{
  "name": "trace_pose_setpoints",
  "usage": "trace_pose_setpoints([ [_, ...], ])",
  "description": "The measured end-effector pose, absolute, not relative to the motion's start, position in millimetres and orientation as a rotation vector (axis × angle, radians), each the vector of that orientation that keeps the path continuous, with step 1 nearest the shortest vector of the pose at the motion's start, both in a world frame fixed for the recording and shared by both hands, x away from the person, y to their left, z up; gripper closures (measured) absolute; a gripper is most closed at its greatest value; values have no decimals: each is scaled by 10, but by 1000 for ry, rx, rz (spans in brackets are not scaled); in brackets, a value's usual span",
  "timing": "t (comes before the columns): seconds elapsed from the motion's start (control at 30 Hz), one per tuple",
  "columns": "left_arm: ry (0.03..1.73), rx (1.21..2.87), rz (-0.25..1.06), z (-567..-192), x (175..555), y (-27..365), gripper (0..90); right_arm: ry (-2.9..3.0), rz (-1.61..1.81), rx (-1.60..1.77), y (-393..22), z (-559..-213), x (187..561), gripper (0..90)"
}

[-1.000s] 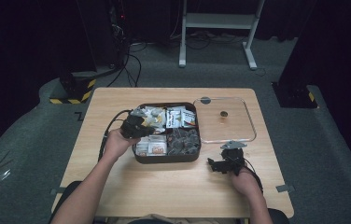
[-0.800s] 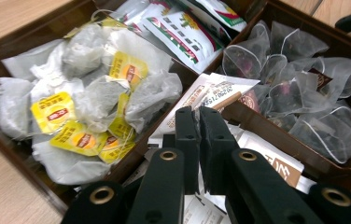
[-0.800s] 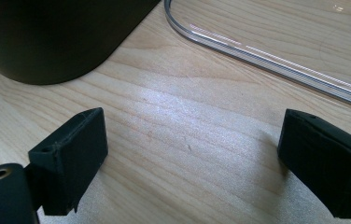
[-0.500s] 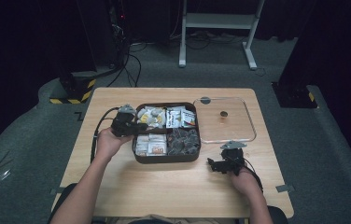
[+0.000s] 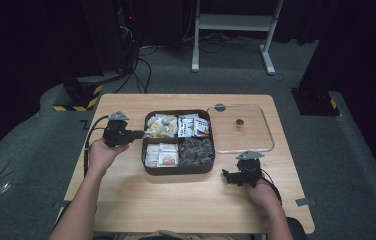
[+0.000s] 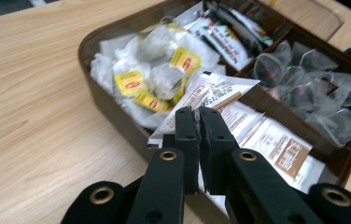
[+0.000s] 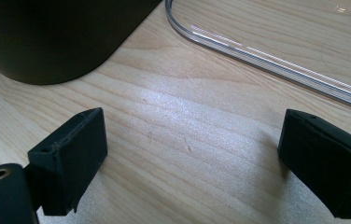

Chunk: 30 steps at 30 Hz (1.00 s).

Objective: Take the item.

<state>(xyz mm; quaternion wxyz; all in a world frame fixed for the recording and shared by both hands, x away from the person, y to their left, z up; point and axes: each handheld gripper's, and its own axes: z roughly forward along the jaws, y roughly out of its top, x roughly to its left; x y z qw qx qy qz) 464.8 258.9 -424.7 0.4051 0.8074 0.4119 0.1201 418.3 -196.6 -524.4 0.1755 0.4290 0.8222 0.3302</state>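
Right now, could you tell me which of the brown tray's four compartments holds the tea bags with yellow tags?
The far-left compartment of the brown tray, nearest the left gripper: its white tea bags carry yellow tags; the other compartments hold printed sachets or clear packets.

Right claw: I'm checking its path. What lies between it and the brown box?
Bare tabletop only, between the right claw and the box. The right gripper view shows it.
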Motion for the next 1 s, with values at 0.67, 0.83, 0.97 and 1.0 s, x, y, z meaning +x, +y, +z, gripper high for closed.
trace_pose_setpoints([
  [0.67, 1201, 2020, 318, -4466, 4658, 2993, 870, 2332, 936, 1214, -1953, -5244, 4214, 79],
  [0.83, 1234, 2026, 303, -4551, 4717, 3020, 870, 2332, 936, 1213, -1953, -5244, 4216, 79],
  [0.97, 1262, 2024, 279, -4644, 4789, 3036, 870, 2331, 936, 1214, -1953, -5244, 4215, 79],
  [1.0, 1279, 2036, 274, -4692, 4822, 3030, 870, 2331, 936, 1214, -1953, -5244, 4215, 79],
])
